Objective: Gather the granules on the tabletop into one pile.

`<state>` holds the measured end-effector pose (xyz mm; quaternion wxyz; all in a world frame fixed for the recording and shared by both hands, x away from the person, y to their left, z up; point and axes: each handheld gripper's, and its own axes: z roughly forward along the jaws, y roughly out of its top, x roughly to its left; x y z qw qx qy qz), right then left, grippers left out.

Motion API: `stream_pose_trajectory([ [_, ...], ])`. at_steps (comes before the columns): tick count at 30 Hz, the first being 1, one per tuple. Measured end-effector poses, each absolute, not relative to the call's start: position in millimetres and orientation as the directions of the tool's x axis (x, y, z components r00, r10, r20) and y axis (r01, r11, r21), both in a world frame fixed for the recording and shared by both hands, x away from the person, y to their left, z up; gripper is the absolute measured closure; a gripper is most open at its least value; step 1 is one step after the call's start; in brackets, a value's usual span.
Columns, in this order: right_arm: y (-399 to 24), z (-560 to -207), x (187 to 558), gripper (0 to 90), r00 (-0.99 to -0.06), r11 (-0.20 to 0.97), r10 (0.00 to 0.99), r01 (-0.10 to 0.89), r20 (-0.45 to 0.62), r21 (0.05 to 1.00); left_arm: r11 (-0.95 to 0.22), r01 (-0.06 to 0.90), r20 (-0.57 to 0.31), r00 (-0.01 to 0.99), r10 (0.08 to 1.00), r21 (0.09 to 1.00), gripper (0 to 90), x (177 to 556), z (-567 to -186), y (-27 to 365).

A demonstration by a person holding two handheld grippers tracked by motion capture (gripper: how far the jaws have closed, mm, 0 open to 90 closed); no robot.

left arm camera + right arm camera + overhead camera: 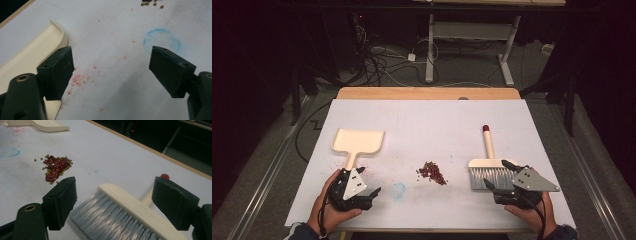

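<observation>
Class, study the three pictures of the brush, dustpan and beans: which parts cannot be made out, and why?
- Brush handle, right gripper view: partly hidden behind the right hand-held gripper.
- Dustpan, left gripper view: cut off by the left edge and hidden by a jaw of the left hand-held gripper.
- Beans, high view: too small to count.

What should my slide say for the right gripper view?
Open right tool over the brush, beans piled beyond.

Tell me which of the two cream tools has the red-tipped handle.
The brush, lying by the right gripper: grey bristles, red cap on its handle. The dustpan by the left gripper is plain cream.
</observation>
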<state>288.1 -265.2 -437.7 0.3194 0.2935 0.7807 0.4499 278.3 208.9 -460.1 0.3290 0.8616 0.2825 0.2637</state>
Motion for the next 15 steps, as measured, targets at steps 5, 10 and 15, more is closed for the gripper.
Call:
stream_pose_trajectory([
  [5,-264.8,-438.0,288.8,20.9,-0.627,0.427,0.743,0.171,-0.236,0.888,-0.628,0.314,0.272,0.701,0.659,0.712,19.2,277.9,-460.4,208.1],
  [10,-264.8,-437.5,287.6,20.9,-0.622,0.437,0.742,0.167,-0.25,0.884,-0.632,0.312,0.275,0.703,0.656,0.71,19.2,278.5,-460.0,206.2],
  [15,-266.5,-435.6,285.3,20.9,-0.616,0.437,0.743,0.152,-0.261,0.886,-0.636,0.312,0.279,0.703,0.654,0.705,19.2,279.9,-460.0,204.2],
])
